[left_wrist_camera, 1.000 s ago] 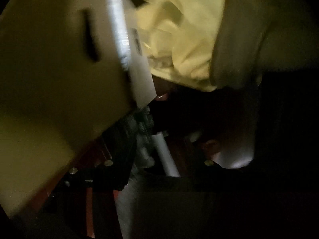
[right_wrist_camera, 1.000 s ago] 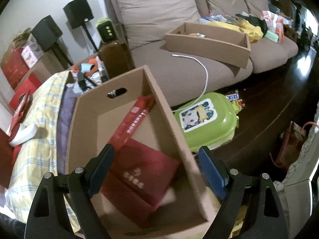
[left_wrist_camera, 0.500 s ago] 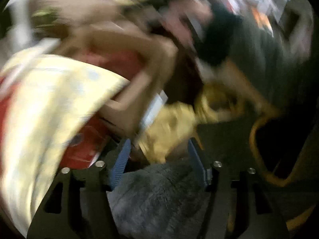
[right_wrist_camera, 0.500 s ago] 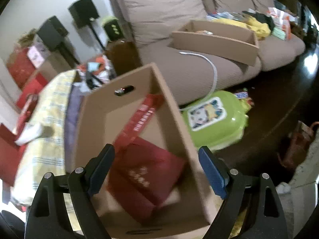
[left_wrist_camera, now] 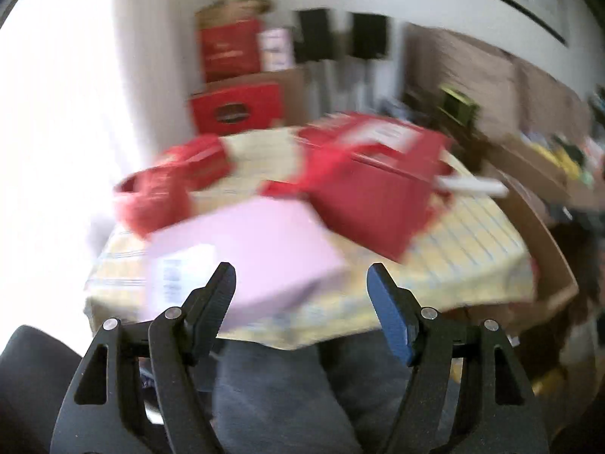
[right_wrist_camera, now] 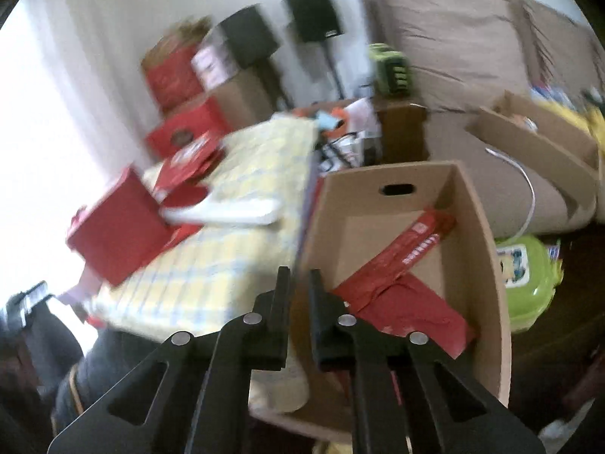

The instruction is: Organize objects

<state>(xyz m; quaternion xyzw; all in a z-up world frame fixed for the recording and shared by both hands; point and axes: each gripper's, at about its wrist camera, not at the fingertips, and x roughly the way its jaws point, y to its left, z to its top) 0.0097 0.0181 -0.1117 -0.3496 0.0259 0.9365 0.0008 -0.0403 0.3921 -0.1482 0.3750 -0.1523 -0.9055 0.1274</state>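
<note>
left tool [left_wrist_camera: 300, 283] apart and empty, jaws just widening; right tool [right_wrist_camera: 298, 295] pressed together, empty. square up on pink box [left_wrist_camera: 242, 253] at tabletop [left_wrist_camera: 472, 249] near edge, then clamp.

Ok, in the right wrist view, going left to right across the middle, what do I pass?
Red box → white flat object on the yellow checked cloth → open cardboard box → green plastic case.

Table [left_wrist_camera: 480, 242] covered with a yellow checked cloth [right_wrist_camera: 242, 249]. On the cloth: pink box [left_wrist_camera: 242, 253], large red box [left_wrist_camera: 378, 193], smaller red packages [left_wrist_camera: 170, 185], flat white item [right_wrist_camera: 223, 210]. Cardboard box [right_wrist_camera: 487, 265] stands against the table's edge.
</note>
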